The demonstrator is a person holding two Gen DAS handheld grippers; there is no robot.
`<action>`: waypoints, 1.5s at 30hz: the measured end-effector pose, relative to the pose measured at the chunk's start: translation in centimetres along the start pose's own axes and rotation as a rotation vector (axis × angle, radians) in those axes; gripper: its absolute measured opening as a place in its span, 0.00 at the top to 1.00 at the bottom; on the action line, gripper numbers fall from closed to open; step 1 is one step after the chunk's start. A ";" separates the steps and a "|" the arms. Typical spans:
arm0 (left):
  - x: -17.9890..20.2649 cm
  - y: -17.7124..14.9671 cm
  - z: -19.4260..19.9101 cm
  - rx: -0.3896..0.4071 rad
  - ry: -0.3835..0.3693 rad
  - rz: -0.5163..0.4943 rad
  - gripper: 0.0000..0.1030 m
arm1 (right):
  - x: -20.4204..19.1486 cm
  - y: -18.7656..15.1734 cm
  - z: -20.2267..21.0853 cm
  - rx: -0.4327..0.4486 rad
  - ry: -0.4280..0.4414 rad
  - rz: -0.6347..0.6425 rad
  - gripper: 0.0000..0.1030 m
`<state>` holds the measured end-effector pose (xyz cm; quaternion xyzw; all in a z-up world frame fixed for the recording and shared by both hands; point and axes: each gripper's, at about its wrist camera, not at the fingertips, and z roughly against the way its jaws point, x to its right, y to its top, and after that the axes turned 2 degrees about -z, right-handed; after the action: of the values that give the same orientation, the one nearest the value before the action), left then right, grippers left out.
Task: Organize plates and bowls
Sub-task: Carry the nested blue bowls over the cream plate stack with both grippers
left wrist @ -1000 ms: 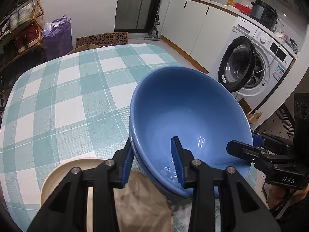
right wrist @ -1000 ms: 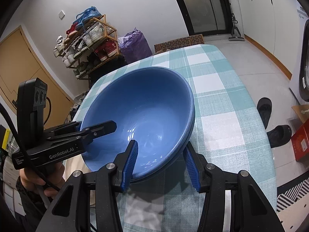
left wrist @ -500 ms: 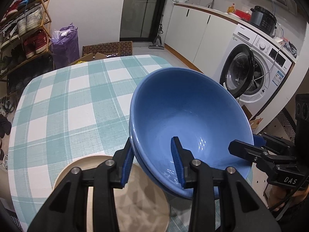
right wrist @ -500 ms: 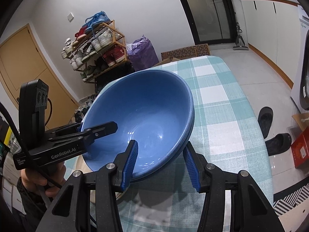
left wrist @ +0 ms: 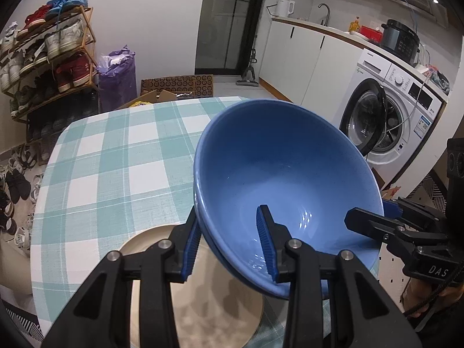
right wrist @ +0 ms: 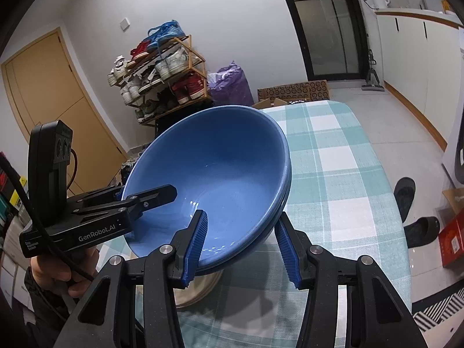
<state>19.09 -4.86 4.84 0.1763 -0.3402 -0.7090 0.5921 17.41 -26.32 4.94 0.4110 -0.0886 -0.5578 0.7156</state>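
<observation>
Room: A kitchen-laundry space is shown, with a white front-loading washing machine at 3 o'clock in the left wrist view and a wooden shoe rack at 11 o'clock in the right wrist view.
Surface: A table under a teal-and-white checked tablecloth fills the middle of both views.
Task item: A stack of two nested deep blue glazed bowls is held clear of the cloth, tilted, above and partly in front of a round beige plate lying at 6 o'clock on the table.
Left gripper: The left gripper is closed part-way across the near rim of the bowls, one blue ribbed pad outside the wall and one inside.
Right gripper: The right gripper is clamped likewise on the opposite rim, with its jaws set slightly wider; its black body is seen at 4 o'clock in the left wrist view.
Change: Compared with a second earlier, more floor and wall are visible beyond the table and more of the plate is exposed; the bowls have been raised together by both hands. The jaw spacing is unchanged.
Meaning for task: The lift is judged complete enough for transfer. The plate is judged the likely resting place, though this cannot be confirmed.
Caution: Level, matched motion of both hands is required, since the upper bowl could slide in the lower one.
</observation>
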 end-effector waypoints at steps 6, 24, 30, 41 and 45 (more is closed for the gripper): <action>-1.0 -0.7 1.3 0.016 0.027 0.018 0.65 | -1.8 -0.1 0.1 -0.002 0.018 0.026 0.52; -4.0 -3.4 3.8 0.034 0.101 0.080 0.65 | -5.9 -1.0 -1.5 -0.043 0.079 0.094 0.52; -4.8 -4.2 4.1 0.032 0.115 0.095 0.65 | -6.8 -1.2 -2.3 -0.056 0.092 0.107 0.52; -6.4 -5.8 3.6 0.008 0.136 0.126 0.64 | -7.8 -2.0 -4.6 -0.093 0.112 0.124 0.52; -6.9 -6.2 3.2 0.001 0.137 0.137 0.64 | -7.9 -2.3 -5.5 -0.111 0.114 0.127 0.52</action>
<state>14.15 3.11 1.76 0.2010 -0.3107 -0.6530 0.6608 16.12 -16.82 2.41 0.3952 -0.0424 -0.4912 0.7751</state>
